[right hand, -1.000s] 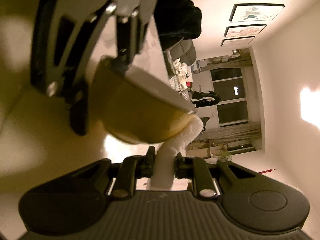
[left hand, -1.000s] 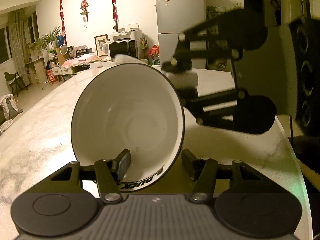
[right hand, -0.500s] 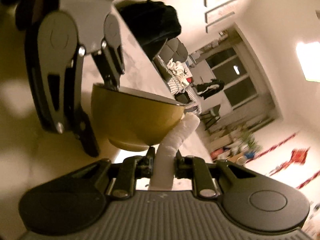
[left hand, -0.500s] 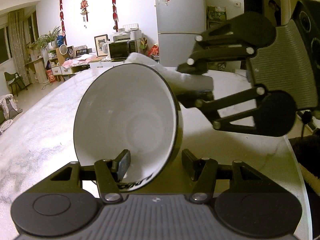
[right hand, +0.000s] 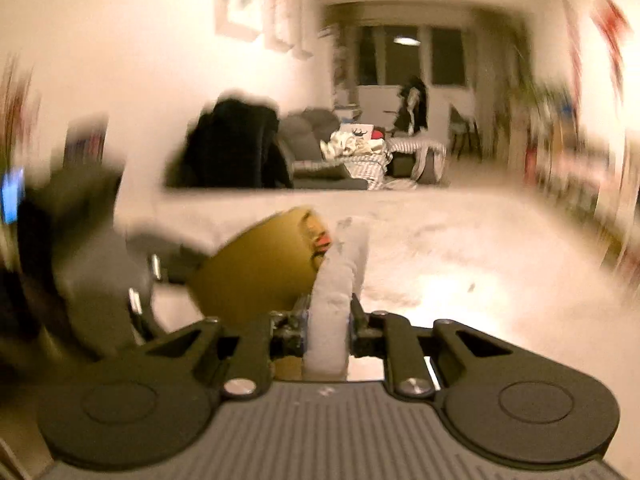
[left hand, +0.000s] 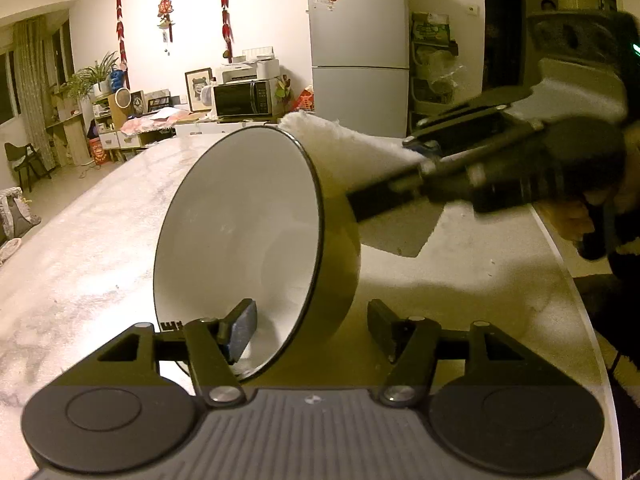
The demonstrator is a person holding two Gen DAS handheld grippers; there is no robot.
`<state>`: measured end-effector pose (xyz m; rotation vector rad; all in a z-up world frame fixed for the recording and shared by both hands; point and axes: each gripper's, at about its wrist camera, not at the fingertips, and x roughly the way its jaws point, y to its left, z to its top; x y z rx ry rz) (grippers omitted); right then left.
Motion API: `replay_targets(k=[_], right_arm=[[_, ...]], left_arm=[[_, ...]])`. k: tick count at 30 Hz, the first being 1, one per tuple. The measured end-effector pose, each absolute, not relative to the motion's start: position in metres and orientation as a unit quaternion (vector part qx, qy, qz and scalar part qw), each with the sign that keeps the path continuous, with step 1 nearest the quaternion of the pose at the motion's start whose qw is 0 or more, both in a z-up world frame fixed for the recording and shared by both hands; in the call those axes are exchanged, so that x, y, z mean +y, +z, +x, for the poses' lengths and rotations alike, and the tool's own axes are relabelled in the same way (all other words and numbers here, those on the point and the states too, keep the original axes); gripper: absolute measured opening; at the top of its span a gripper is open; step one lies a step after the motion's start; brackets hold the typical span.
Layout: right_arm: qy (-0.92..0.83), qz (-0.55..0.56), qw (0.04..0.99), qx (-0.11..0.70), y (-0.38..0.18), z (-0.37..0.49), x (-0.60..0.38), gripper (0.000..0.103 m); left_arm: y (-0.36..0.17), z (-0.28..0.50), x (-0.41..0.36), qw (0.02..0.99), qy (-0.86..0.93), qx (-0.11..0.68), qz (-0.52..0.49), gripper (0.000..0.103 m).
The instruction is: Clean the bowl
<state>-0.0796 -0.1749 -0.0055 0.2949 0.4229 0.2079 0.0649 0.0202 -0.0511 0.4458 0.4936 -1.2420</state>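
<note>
there is one bowl (left hand: 248, 240), white inside and mustard yellow outside with a dark rim, held up on its side above the table (left hand: 460, 280); its opening faces left in the left wrist view and its inside holds nothing that can be seen. the left gripper (left hand: 312, 332) has the bowl's lower wall between its two fingers, one finger (left hand: 242, 326) inside against the white surface and the other outside near the yellow wall, though the outer pad shows a gap, so a firm clamp cannot be confirmed. there is one white cloth (left hand: 344, 148), a fluffy rolled strip, lying against the yellow back of the bowl near the upper rim. the right gripper (right hand: 328, 332) is clenched on that cloth (right hand: 336, 300), which stands up between its fingers and touches the bowl (right hand: 256, 276) just to the left in the blurred right wrist view. a hand (left hand: 576, 220) grips the right tool's handle at the right edge. the pale marbled table carries no other dishes in view. beyond it stand one fridge (left hand: 358, 48), one microwave (left hand: 240, 98) and one printer (left hand: 250, 71) on top.
</note>
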Motion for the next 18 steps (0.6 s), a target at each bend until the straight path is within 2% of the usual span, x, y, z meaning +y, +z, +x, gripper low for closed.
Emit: replay_targets(k=[3,8,13,18], right_arm=[[0.131,0.338,0.911,0.195,-0.027,-0.072,-0.204,0.020],[0.160,0.563,0.795,0.159,-0.064,-0.059,-0.232,0.019],[0.211,0.665,0.707,0.113,-0.071,-0.046,-0.238,0.017],[0.125,0.639,0.753,0.096,-0.059,-0.044,-0.238,0.017]], left_arm=[[-0.052,0.065,0.018,0.761,-0.572,0.227,0.205,0.065],[-0.051,0.064,0.017,0.760,-0.572,0.229,0.205,0.068],[-0.051,0.061,0.017,0.756,-0.578,0.228,0.206,0.069],[-0.051,0.057,0.018,0.755,-0.579,0.229,0.207,0.070]])
